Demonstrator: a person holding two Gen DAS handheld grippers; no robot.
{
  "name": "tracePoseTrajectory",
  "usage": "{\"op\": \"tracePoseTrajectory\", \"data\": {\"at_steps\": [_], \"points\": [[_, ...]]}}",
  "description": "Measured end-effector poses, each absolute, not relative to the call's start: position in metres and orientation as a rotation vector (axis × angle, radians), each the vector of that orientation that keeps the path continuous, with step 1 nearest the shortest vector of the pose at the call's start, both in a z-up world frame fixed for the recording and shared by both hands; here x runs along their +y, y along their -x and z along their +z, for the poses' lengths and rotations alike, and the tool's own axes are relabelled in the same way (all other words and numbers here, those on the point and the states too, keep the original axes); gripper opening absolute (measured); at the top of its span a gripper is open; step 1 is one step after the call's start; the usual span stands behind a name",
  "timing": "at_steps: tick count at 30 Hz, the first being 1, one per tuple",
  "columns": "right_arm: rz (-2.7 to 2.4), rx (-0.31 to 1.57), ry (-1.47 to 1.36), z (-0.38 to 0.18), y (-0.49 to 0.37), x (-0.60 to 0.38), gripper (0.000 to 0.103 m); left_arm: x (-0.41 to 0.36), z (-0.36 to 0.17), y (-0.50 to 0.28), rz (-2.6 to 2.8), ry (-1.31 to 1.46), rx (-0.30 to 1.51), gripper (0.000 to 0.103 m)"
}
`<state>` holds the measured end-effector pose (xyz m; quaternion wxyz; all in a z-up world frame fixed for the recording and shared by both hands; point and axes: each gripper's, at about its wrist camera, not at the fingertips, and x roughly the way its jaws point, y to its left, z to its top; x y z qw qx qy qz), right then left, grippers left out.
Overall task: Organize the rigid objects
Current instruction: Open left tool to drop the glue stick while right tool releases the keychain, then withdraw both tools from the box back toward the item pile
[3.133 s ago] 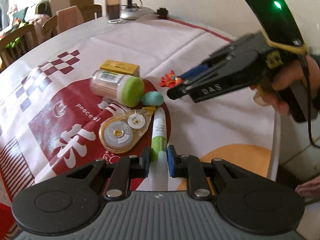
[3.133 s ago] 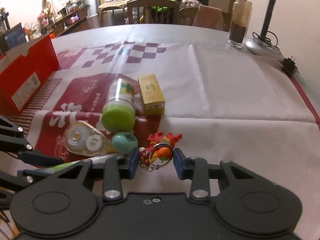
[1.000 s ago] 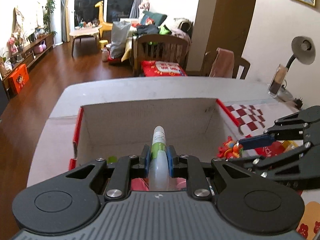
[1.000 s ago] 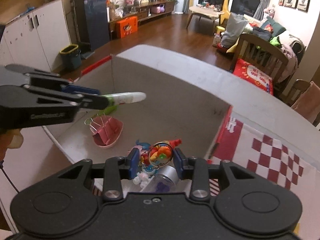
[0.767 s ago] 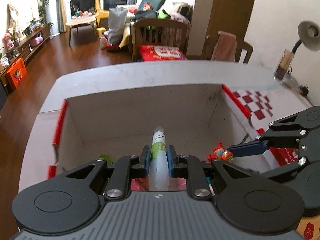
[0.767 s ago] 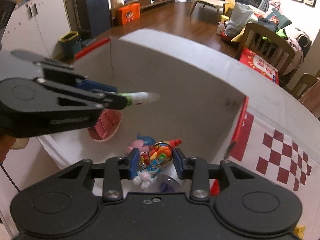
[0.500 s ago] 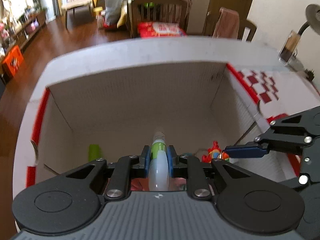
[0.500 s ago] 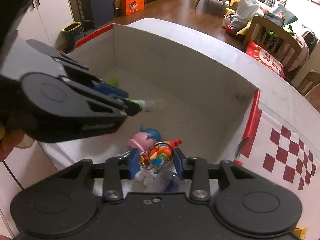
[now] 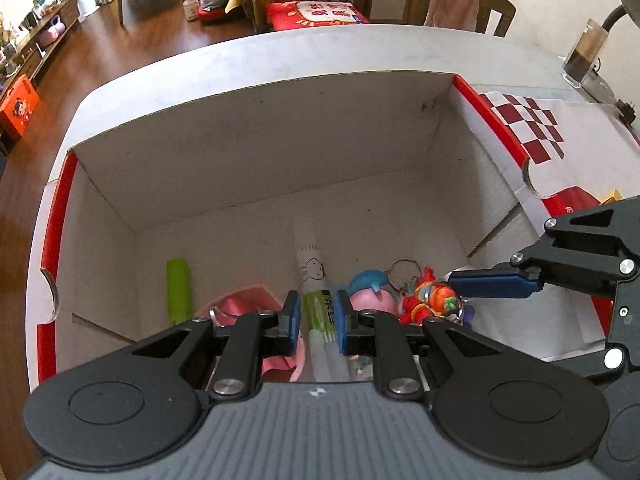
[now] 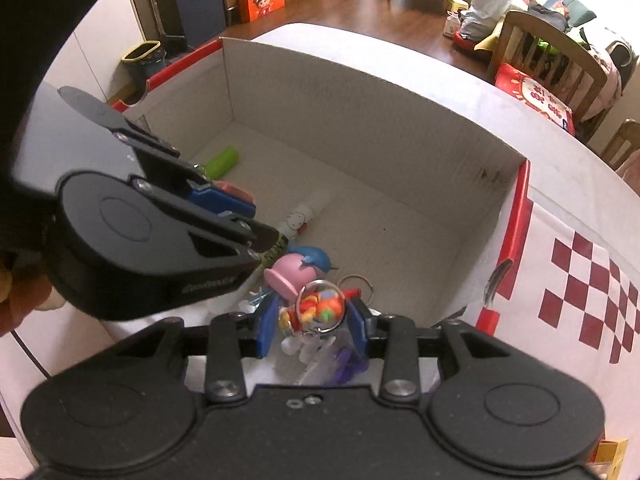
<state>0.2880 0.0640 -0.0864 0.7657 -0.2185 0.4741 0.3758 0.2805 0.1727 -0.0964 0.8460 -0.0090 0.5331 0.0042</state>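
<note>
An open cardboard box (image 9: 248,160) with red rims sits on the table. My left gripper (image 9: 316,318) is inside it, its jaws slightly parted around a white-and-green pen (image 9: 314,276) that lies on the box floor. My right gripper (image 10: 314,320) is shut on a red and orange keychain figure (image 10: 320,306) and holds it low in the box; this figure also shows in the left wrist view (image 9: 430,300). Beside it lie a pink and blue toy (image 10: 298,268), a green tube (image 9: 178,288) and a pink binder clip (image 9: 244,306).
A red-and-white checked cloth (image 9: 532,128) covers the table right of the box. A glass jar (image 9: 584,56) and lamp base stand at the far right. Chairs (image 9: 452,0) and wooden floor lie beyond the table. A yellow box corner (image 10: 610,454) shows at the right.
Both grippers have dropped deeper into the box. My left jaws have parted a little and the pen now rests on the box floor. The right gripper still holds the keychain.
</note>
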Motion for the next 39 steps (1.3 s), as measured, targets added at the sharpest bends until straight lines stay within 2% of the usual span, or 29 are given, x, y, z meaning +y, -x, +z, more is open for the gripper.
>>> {"op": "tracePoseTrajectory", "data": {"at_steps": [5,6,9,15,20,24,39], "points": [[0.818,1.023,0.448,-0.079,-0.284,0.058,0.041,0.170,-0.093,-0.273,0.005,0.021,1.112,0.018],[0.817,1.020,0.442,-0.077,-0.283,0.057,0.044,0.169,-0.093,-0.274,0.004,0.027,1.111,0.018],[0.821,1.014,0.428,-0.071,-0.280,0.052,0.069,0.168,-0.091,-0.272,-0.002,0.054,1.110,0.018],[0.831,0.983,0.404,-0.059,-0.269,0.043,0.069,0.165,-0.073,-0.265,-0.010,0.084,1.060,0.019],[0.842,0.950,0.392,-0.046,-0.258,0.034,0.070,0.157,-0.056,-0.255,-0.026,0.094,1.006,0.028],[0.841,0.934,0.362,-0.035,-0.252,0.023,0.075,0.152,-0.045,-0.245,-0.028,0.104,0.971,0.028],[0.818,0.848,0.259,0.000,-0.227,-0.032,0.082,0.125,-0.015,-0.205,-0.013,0.077,0.844,0.028]]}}
